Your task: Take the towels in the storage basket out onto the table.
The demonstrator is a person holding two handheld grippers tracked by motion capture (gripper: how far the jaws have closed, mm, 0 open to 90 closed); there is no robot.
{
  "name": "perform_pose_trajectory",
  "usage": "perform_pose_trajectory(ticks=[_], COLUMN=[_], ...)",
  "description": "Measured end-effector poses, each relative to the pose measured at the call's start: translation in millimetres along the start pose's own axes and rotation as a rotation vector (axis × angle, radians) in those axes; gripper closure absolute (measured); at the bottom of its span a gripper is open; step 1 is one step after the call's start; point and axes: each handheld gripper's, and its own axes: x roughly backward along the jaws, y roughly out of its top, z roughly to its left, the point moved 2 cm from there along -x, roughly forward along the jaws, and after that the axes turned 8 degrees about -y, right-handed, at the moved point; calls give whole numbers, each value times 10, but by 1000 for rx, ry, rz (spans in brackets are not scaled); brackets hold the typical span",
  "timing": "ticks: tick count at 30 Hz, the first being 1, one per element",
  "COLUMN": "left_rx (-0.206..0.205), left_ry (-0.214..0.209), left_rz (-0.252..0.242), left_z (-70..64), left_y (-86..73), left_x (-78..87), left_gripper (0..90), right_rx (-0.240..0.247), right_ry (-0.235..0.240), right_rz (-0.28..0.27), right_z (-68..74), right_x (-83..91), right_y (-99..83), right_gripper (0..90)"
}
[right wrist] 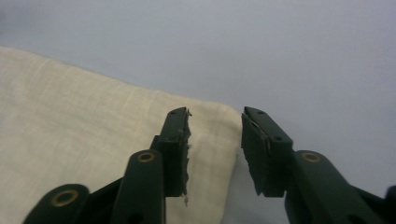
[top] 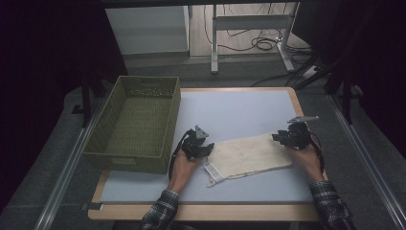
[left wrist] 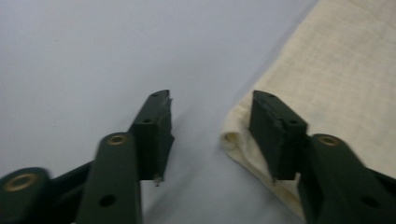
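**Both grippers set at the ends of the cloth bag**

On the table (top: 249, 103), right of the green basket (top: 136, 122), lies the cream cloth bag (top: 251, 154). The left gripper (top: 197, 143) and right gripper (top: 290, 135) straddle its ends, fingers spread. Next, I judge: pinch both corners. The gripper views show the hems; the high view shows the basket.

No words, brands or numbers can be read anywhere. The small white tag (top: 210, 168) at the cloth bag's (top: 251, 154) near-left corner is too small and blurred to read.
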Motion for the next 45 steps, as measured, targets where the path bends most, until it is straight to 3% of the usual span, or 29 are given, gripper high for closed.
perform_pose_trajectory(ticks=[2,5,13,19,34,40,45], left_rx=[24,109,104,111,119,121,123], left_ry=[3,-33,-33,-37,-42,-44,-44], left_rz=[3,22,18,14,10,8,8], left_z=[36,132,131,136,140,146,146], left_y=[4,-1,-8,-11,-14,-16,-16], left_x=[-11,-22,-28,-26,-22,-20,-19], left_gripper=[408,291,279,279,279,282,284], right_rx=[-12,-2,2,55,152,189,221], right_ry=[11,11,-6,-6,106,166,225], right_rz=[4,21,11,-1,15,15,17], right_z=[11,25,91,250,748,1025,1279], right_x=[24,49,232,345,370,351,305], right_y=[-43,-117,-214,-292,-423,-386,-355], right_gripper=[517,458,354,305,310,317,388])
